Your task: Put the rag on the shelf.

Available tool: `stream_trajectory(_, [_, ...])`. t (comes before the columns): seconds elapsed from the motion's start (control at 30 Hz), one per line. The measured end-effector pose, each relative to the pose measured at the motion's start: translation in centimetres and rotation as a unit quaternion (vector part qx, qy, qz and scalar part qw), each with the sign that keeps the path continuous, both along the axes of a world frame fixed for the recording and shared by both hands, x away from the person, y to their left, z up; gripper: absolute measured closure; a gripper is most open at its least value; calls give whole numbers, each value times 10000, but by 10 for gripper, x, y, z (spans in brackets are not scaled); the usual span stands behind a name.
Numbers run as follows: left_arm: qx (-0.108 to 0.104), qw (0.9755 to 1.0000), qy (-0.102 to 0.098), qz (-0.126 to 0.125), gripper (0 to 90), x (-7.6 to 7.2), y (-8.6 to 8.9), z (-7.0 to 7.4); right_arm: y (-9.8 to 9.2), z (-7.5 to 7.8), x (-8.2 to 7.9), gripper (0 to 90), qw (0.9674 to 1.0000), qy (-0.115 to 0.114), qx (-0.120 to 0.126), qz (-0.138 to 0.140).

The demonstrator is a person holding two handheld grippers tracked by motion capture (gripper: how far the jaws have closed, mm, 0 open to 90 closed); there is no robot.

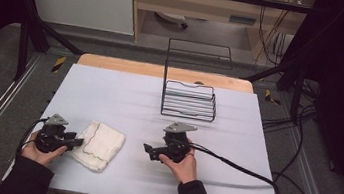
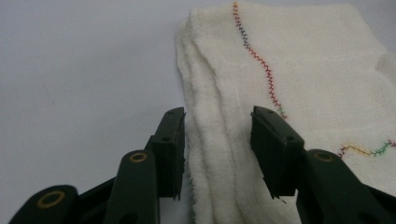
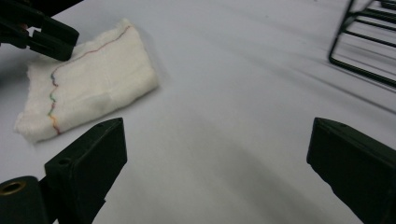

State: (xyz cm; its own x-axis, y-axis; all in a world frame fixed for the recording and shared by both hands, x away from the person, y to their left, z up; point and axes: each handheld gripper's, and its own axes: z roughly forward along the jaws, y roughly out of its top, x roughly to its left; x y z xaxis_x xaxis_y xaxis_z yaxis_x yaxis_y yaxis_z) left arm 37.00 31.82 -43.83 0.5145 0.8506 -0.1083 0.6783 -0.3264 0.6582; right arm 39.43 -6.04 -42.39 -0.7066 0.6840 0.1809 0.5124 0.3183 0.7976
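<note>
Left gripper (image 2: 217, 140) open astride unlabelled cloth (image 2: 289, 79).

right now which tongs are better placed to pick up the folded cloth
Left. The left tongs already straddle the edge of the white folded cloth, jaws open around its layers. The right tongs hover open over bare table, apart from the cloth.

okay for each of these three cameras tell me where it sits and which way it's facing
High view: above the person's side, looking forward and down; both hands, left tongs, right tongs.
Left gripper view: on the left tongs, facing the folded white cloth edge between its jaws.
Right gripper view: on the right tongs, facing across the table.
Shared: cloth, wire rack.
</note>
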Motion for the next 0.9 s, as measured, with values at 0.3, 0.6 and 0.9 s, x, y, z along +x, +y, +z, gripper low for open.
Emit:
stream_trajectory(0.3, [2, 9999, 63, -82, 702, -1, -4, -1, 55, -15, 18, 258, 9999, 92, -69, 12])
stream_trajectory(0.6, [97, 9998, 100, -128, 786, -2, -8, 1, 87, -24, 24, 445, 9997, 223, -120, -4])
stream_trajectory(0.9, [-56, 9998, 160, -82, 811, -1, -6, 1, 91, -29, 27, 575, 9983, 570, -77, -11])
